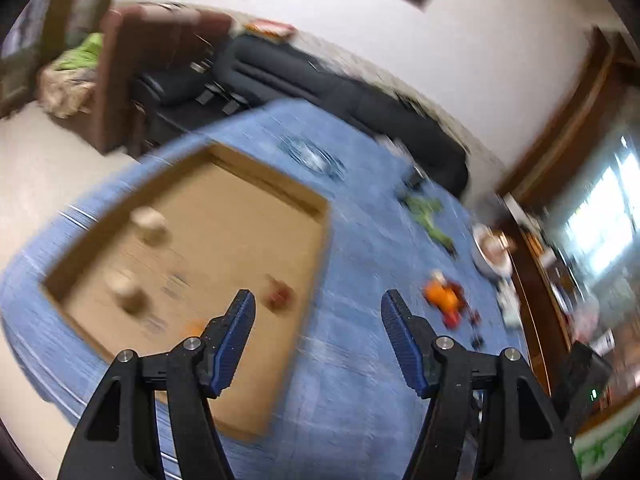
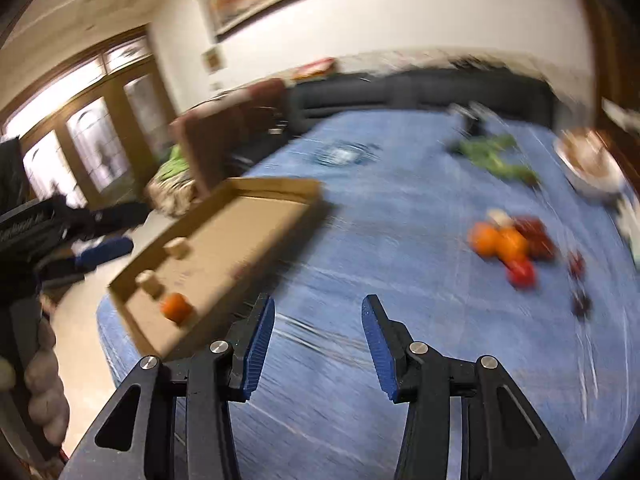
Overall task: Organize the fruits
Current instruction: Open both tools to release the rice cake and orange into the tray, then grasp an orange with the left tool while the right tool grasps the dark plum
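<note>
A shallow cardboard tray (image 1: 316,216) lies on the blue tablecloth; it also shows in the right wrist view (image 2: 276,190). In it are two pale round fruits (image 1: 150,224), a small dark red fruit (image 1: 280,296) and an orange (image 2: 176,307). A blurred pile of oranges and red fruits (image 2: 510,246) lies on the cloth to the right, and shows in the left wrist view (image 1: 446,300). My left gripper (image 1: 318,308) is open and empty above the tray's near right corner. My right gripper (image 2: 318,314) is open and empty above bare cloth between tray and pile.
Green vegetables (image 2: 492,154) and a white bowl (image 2: 588,164) lie at the table's far right. A glass dish (image 2: 340,154) sits behind the tray. A dark sofa (image 1: 328,84) and a brown chair (image 1: 132,56) stand beyond the table. Both views are motion-blurred.
</note>
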Available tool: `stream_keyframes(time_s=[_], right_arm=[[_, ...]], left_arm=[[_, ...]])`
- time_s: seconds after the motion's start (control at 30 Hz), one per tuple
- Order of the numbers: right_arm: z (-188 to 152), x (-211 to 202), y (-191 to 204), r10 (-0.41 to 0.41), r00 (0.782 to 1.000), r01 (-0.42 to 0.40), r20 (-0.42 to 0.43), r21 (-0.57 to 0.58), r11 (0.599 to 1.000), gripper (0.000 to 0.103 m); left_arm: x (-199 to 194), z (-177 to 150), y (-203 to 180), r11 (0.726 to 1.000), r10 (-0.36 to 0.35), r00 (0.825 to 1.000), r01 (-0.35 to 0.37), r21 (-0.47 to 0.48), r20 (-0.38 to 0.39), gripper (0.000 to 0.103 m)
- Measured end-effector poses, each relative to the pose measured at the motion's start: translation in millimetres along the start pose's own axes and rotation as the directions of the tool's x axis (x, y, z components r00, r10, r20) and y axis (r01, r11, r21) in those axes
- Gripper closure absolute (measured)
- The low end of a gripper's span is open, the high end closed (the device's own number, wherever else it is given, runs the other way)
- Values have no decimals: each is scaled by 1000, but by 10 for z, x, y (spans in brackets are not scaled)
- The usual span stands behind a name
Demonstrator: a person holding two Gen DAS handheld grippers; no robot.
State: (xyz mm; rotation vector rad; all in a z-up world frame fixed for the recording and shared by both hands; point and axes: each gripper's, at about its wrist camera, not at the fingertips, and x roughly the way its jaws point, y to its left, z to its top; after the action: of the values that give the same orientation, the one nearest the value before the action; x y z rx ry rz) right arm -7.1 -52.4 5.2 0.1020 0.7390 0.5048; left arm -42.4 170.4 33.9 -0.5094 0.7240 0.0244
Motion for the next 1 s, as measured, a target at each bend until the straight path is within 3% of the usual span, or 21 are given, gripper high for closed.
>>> stream_keyframes(time_s=[0.17, 0.4, 0.63, 0.77, 1.0], right_arm=[[-138, -405, -772, -118, 993, 117, 1, 142, 983, 53], [-208, -674, -1237, -255, 967, 251, 6, 158, 955, 53], [-136, -453, -1417, -249, 968, 252, -42, 134, 958, 53], [78, -306, -1544, -237, 970, 242, -51, 187, 952, 53], [387, -113, -1789, -203, 979, 192, 7, 291, 937, 54]], left_arm=[[132, -208, -412, 994, -28, 999, 32, 106, -43, 38], [337, -314, -522, 991, -24, 995, 38, 132, -102, 38], [508, -333, -462, 991, 8, 991, 10, 131, -131, 38], [599, -349, -487, 988, 22, 990, -1, 152, -140, 38], [833, -362, -620, 977, 45, 985, -8, 214, -169, 38]])
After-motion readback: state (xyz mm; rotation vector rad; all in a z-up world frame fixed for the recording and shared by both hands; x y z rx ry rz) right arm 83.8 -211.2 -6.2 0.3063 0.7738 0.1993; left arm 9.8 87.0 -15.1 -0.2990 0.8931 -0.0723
